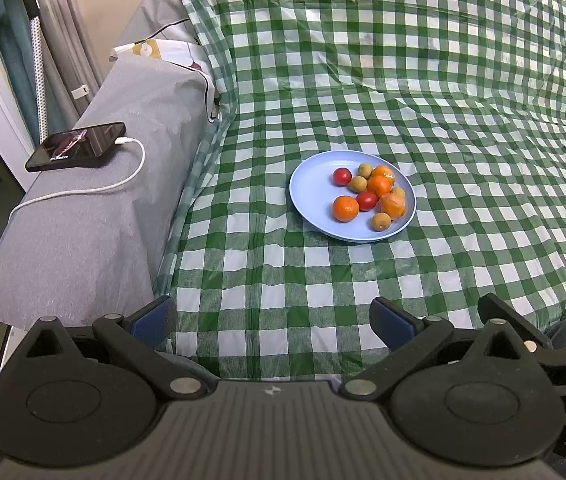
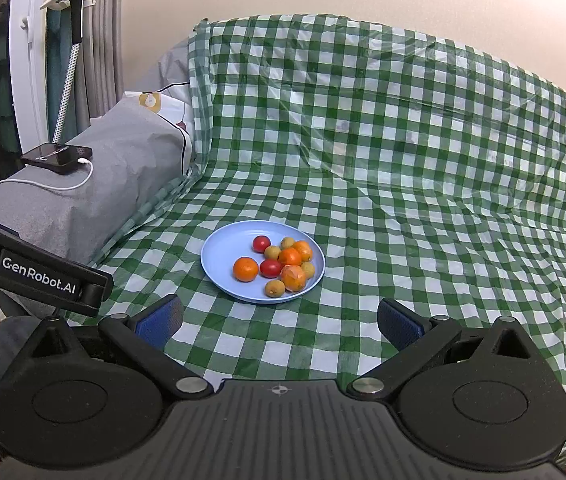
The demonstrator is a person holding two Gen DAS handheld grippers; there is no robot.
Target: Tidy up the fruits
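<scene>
A light blue plate (image 1: 311, 184) (image 2: 223, 248) lies on a green checked cloth. It holds several fruits: orange tangerines (image 1: 345, 208) (image 2: 245, 269), two red tomatoes (image 1: 341, 176) (image 2: 261, 243) and small yellow-brown round fruits (image 1: 381, 221) (image 2: 275, 288). My left gripper (image 1: 271, 320) is open and empty, held above the cloth short of the plate. My right gripper (image 2: 279, 320) is open and empty, just in front of the plate's near rim. Part of the left gripper's body (image 2: 39, 276) shows at the left of the right wrist view.
The checked cloth (image 1: 443, 100) (image 2: 423, 160) covers a sofa seat and backrest. A grey-covered armrest (image 1: 95, 200) (image 2: 95, 184) at the left carries a black phone (image 1: 77, 146) (image 2: 57, 157) on a white cable. Curtains and a black pole stand behind it.
</scene>
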